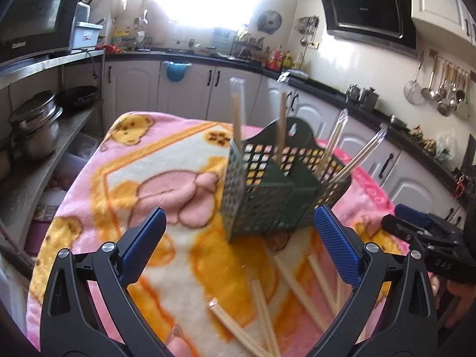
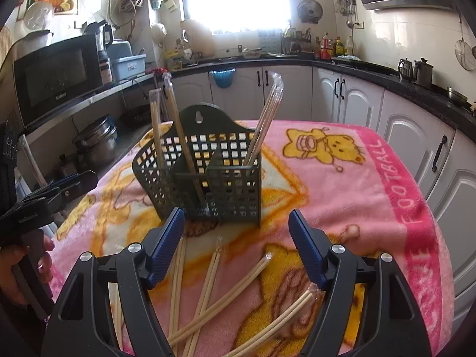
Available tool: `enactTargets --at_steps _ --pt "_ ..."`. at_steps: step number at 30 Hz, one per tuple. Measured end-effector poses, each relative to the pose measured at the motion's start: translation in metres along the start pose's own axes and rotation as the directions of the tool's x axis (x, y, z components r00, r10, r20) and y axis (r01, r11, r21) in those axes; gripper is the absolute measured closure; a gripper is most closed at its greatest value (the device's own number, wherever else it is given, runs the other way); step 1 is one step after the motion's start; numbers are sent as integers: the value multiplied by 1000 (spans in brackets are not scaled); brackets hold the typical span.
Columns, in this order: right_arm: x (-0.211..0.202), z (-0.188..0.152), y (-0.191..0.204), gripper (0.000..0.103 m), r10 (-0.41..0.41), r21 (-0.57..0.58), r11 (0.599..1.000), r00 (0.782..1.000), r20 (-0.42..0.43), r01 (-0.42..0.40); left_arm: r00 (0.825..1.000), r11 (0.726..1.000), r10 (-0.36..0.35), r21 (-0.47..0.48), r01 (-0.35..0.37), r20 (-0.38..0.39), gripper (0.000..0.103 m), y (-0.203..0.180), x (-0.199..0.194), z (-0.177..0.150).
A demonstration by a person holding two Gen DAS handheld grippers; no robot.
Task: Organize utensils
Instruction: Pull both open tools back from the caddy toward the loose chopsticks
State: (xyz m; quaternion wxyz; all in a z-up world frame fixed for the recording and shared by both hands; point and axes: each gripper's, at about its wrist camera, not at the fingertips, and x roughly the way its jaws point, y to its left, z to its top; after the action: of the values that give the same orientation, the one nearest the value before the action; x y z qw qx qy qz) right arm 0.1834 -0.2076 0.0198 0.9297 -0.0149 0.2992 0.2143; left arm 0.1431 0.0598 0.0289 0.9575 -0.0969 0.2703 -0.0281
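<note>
Both sets of jaws stand wide apart with nothing between the blue ribbed pads. The left gripper [image 1: 239,230] and the right gripper [image 2: 236,232] each tilt downward toward the pink bear-print blanket [image 2: 342,196]. Just ahead of both gaps stands the dark green perforated plastic utensil holder [image 2: 208,175], with plastic-wrapped pairs of bamboo chopsticks upright in its compartments [image 2: 175,125]. More wrapped chopsticks lie scattered on the blanket below and between the right jaws [image 2: 208,285]. A hand [image 2: 20,267] grips the left gripper's handle.
</note>
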Motion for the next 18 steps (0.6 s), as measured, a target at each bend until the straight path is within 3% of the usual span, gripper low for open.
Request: enactTargets --at_steps 18 --pt "24 -27 1 33 10 8 1000 995 -99 -10 993 999 45 -13 -47 -113 11 18 16 -42"
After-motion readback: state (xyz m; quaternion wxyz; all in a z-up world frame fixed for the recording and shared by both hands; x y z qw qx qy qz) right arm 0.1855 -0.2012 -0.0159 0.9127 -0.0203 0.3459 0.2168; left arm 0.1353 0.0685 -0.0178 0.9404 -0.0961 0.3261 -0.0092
